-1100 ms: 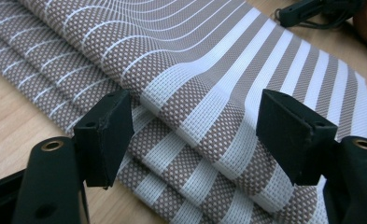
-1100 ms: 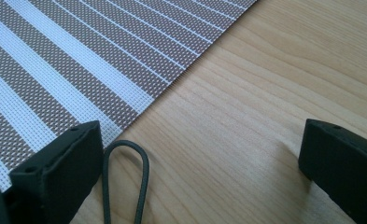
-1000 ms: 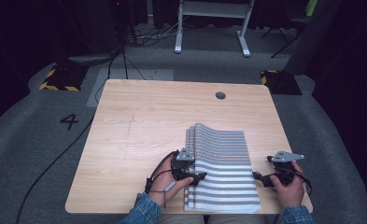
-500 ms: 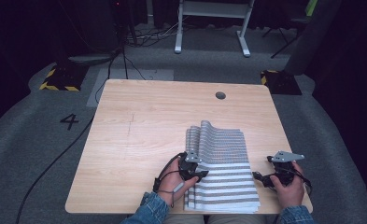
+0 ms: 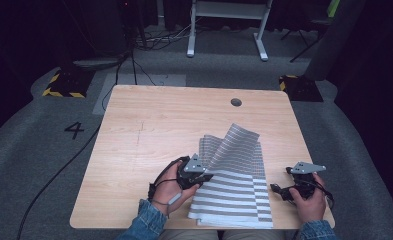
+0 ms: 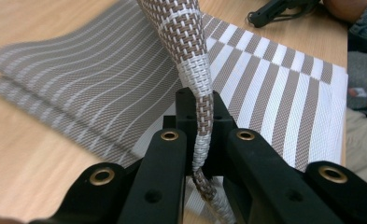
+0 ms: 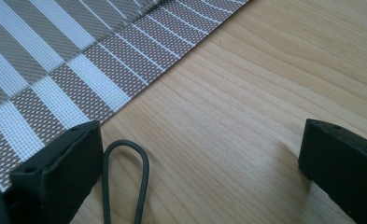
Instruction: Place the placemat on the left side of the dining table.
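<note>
Wooden table (image 5: 149, 125), striped placemat (image 5: 234, 195) in left claw (image 5: 200, 176)

The worktop (image 5: 149, 130) was a pale wood slab with a small round cable hole (image 5: 236, 102) near its far right corner. It stood on grey carpet (image 5: 44, 165), where a black numeral 4 (image 5: 74, 130) was marked just off the left edge and a black cable (image 5: 59, 172) ran across the floor toward the near left. Beyond the far edge stood a white frame on two legs (image 5: 226, 27), and blocks with yellow-and-black hazard stripes (image 5: 64, 85) sat off both far corners.
</note>
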A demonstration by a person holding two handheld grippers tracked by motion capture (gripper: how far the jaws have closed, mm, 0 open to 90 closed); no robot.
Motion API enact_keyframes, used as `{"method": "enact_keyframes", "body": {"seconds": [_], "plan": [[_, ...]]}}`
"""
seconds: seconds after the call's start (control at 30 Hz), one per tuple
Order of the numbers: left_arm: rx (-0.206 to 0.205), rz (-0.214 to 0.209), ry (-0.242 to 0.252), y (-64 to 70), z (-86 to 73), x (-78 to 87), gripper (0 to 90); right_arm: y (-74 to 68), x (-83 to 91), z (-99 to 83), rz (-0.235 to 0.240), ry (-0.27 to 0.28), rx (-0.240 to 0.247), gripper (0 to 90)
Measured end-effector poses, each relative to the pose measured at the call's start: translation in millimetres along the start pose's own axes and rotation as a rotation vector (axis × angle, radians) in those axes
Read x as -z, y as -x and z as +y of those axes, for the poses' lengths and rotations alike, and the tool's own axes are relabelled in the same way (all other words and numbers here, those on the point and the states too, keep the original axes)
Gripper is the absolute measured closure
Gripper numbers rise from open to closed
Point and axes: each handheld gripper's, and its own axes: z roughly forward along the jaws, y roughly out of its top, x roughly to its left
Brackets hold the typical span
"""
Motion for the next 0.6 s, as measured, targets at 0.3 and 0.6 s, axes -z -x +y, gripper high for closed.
{"method": "enact_keyframes", "body": {"seconds": [0.3,0.6], "plan": [[-0.023,0.054,0.025,-9.0,-7.4,46.1,88.1,0.1,0.0,0.0,0.001,0.000,0.000,0.3],[0.018,0.116,0.065,-22.4,-21.4,81.6,87.9,0.1,0.1,0.1,0.001,-0.001,0.000,0.3]]}}
